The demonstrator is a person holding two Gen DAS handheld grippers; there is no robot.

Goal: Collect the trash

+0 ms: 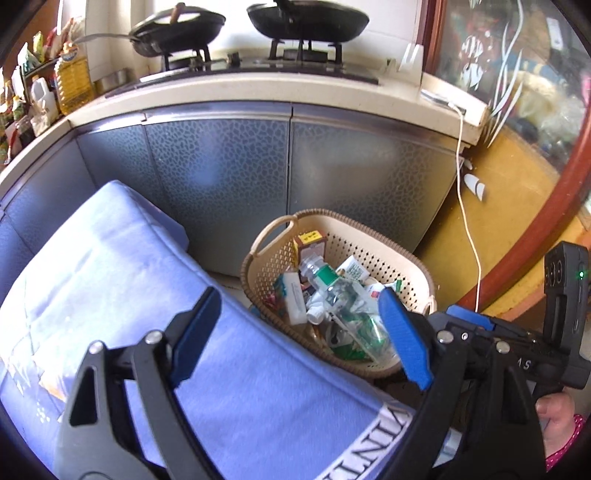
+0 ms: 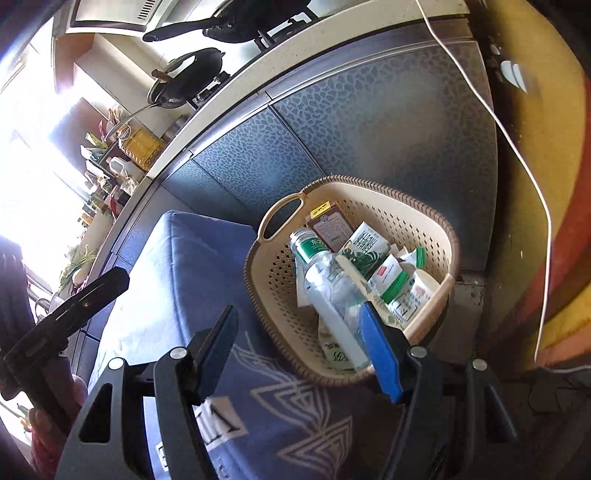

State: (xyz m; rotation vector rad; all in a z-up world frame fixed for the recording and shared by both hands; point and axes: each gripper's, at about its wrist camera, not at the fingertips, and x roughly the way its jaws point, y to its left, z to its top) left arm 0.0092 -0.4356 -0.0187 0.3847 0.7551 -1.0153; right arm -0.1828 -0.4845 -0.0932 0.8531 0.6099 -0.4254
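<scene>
A beige perforated basket [image 1: 413, 258] stands on the floor beside a blue cushion. It holds trash: a clear plastic bottle with a green label [image 1: 343, 299], a brown carton [image 1: 312, 243], and several white and green packets. The basket also shows in the right wrist view [image 2: 399, 206], with the bottle [image 2: 328, 280] and the carton [image 2: 332, 229] in it. My left gripper [image 1: 295, 339] is open and empty, above the cushion's edge and the basket's near rim. My right gripper [image 2: 299, 347] is open and empty, just in front of the basket.
A blue cushion [image 1: 122, 280] lies to the left of the basket; it also shows in the right wrist view [image 2: 177, 269]. Grey cabinet doors [image 1: 221, 177] stand behind, under a counter with a stove and two black pans [image 1: 177, 29]. A white cable [image 1: 465, 206] hangs down at the right.
</scene>
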